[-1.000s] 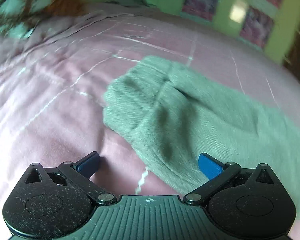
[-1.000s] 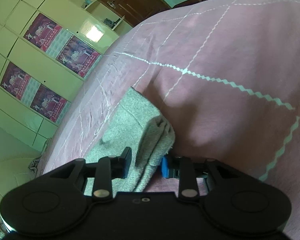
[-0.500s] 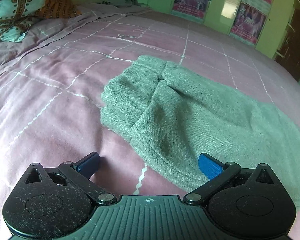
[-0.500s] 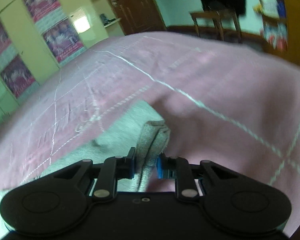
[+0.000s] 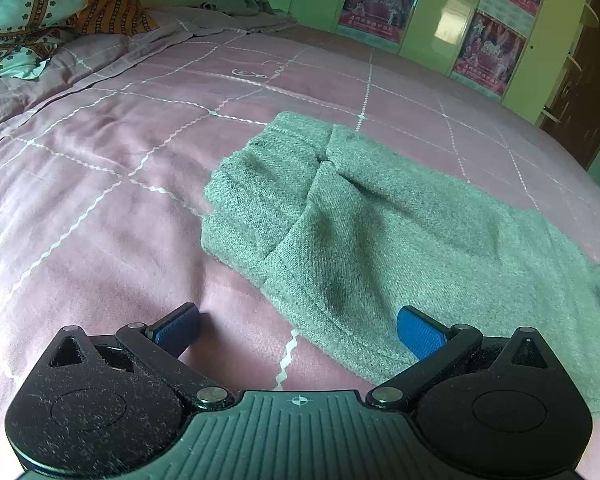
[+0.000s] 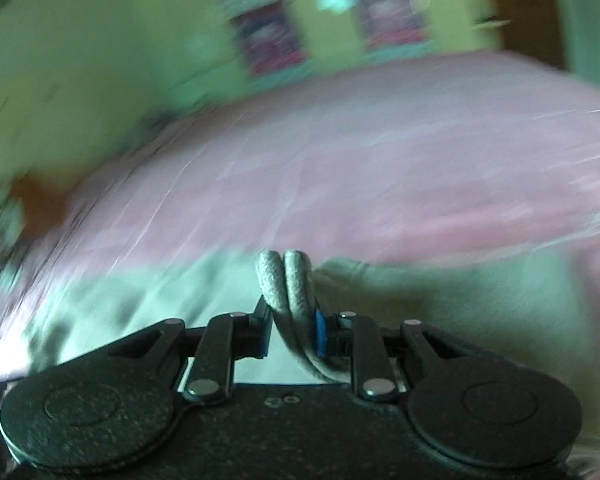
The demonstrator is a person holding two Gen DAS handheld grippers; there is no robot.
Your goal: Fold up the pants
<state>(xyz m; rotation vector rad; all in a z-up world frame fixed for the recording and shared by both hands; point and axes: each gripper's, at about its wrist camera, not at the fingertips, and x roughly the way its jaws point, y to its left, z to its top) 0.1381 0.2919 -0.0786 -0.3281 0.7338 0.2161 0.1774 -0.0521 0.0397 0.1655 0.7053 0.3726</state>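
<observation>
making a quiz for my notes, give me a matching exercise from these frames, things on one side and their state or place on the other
Things:
1. left gripper
2. right gripper
3. grey pants
4. patterned pillow

States or places:
A. lying on the pink bedspread
B. shut on a doubled fold of fabric
C. at the far corner of the bed
D. open, holding nothing

Pairs: 1-D, 2-B, 3-A, 4-C

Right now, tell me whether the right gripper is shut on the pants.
Shut on them: the right gripper pinches a doubled fold of the grey pants between its pads.
</observation>
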